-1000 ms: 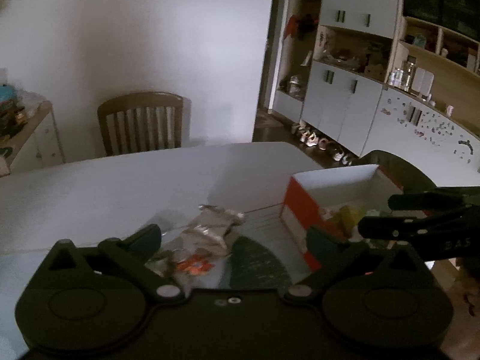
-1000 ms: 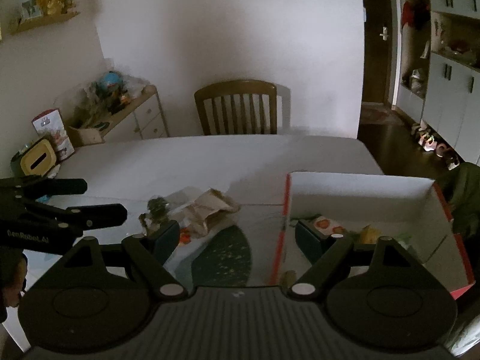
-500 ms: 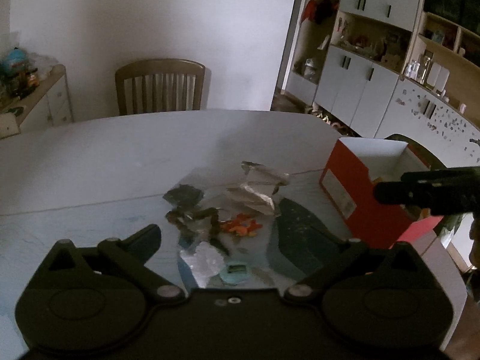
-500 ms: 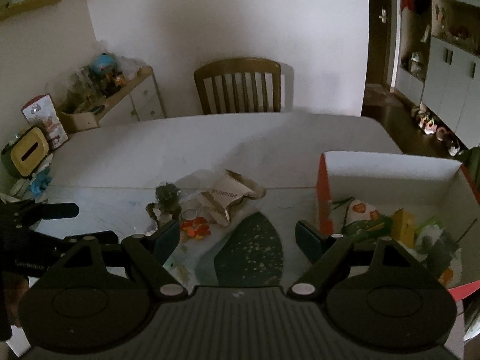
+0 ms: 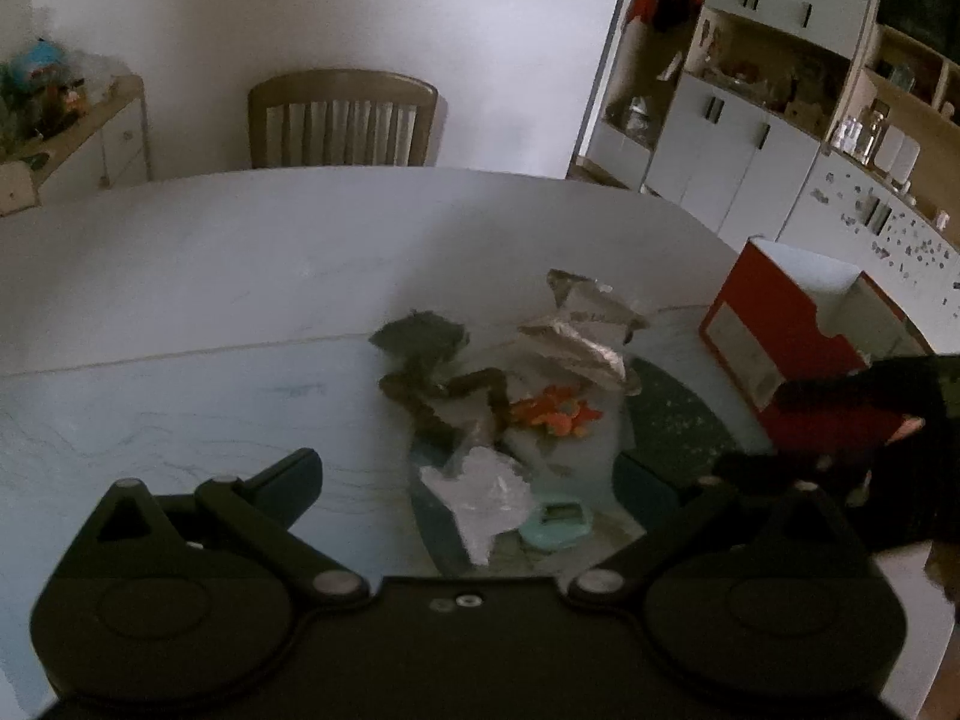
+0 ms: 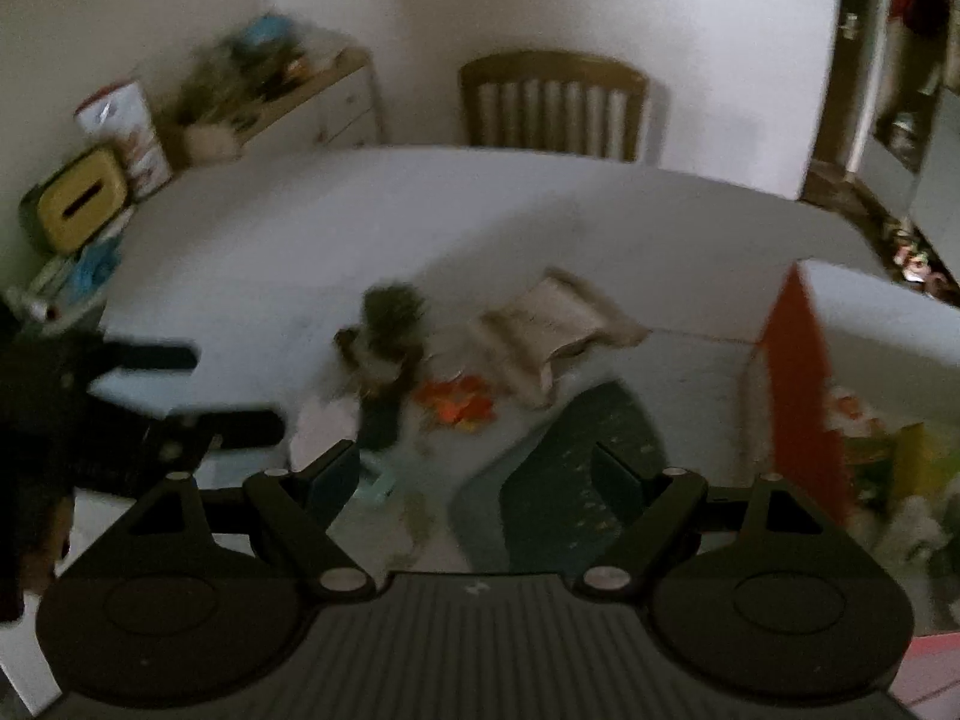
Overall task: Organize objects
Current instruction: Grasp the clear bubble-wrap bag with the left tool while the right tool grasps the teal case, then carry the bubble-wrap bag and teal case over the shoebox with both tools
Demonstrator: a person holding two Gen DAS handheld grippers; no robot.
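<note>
Left gripper (image 5: 468, 474) jaws apart over clutter pile (image 5: 498, 396); red box (image 5: 792, 360) right.

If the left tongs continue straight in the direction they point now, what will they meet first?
Probably the crumpled clear plastic wrapper lying between the open left tongs, with the small mint-green plastic piece just right of it. Depth is unclear, so this is a judgement.

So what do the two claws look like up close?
Both are matte black. The left claw has two angled link arms with silver round pivot pins, big round discs at the base and dark teal pads on its fingertips. The right claw is built the same, but its base plate is ribbed grey. No cables or sleeves show.
</note>
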